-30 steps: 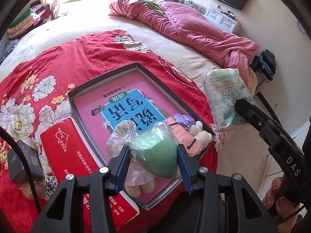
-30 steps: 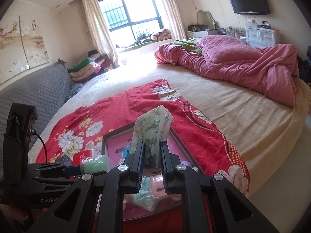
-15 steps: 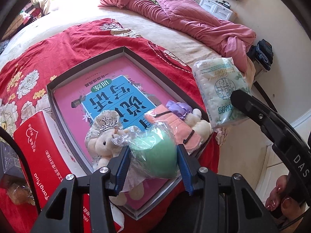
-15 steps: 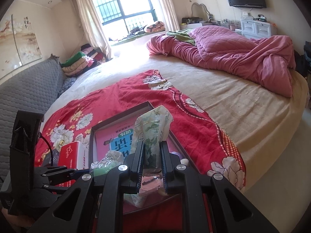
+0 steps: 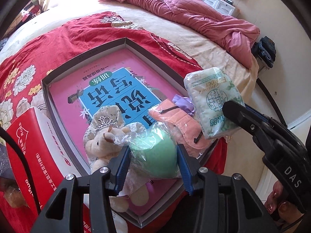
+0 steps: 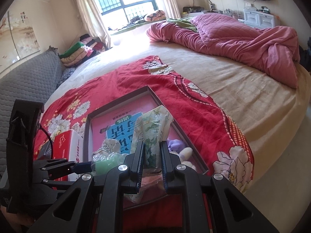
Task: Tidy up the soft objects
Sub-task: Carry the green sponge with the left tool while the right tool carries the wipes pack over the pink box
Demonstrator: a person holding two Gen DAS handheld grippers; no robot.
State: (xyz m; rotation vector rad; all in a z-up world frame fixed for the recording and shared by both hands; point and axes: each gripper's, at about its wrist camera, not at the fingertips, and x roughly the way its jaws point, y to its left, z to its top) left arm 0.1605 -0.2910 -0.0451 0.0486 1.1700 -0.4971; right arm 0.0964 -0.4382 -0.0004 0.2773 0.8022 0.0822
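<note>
The left gripper (image 5: 153, 155) has its blue ribbed jaws clenched on a mint-green rounded soft sponge in crinkled clear plastic wrap (image 5: 155, 151), held above the 6 o'clock corner of the shallow dark-rimmed rectangular cardboard tray (image 5: 85, 55). The right gripper (image 6: 152, 153) has its jaws pinched tight on a puffy white-and-green printed plastic pack of cotton pads (image 6: 152, 130), which in the left wrist view hangs over the tray's 3 o'clock rim (image 5: 213, 104).

Inside the tray lies a glossy pink-and-blue flat book (image 5: 116, 89); its 12 o'clock half is bare. Crowded at the 5 o'clock end are a cream plush bear with a small silver crown and floral fabric hood (image 5: 105, 136), a salmon quilted fabric piece (image 5: 180, 124) and a lilac satin bit (image 5: 183, 103).

A red-and-white smooth carton (image 5: 29, 145) lies just beside the tray's 8 o'clock edge. The tray sits on a red fleecy floral blanket (image 5: 64, 33) spread over the beige bed (image 6: 243, 97), whose edge drops away at 3 o'clock. A rumpled pink quilted duvet (image 6: 233, 35) lies well apart at 1 o'clock, with open sheet between.
</note>
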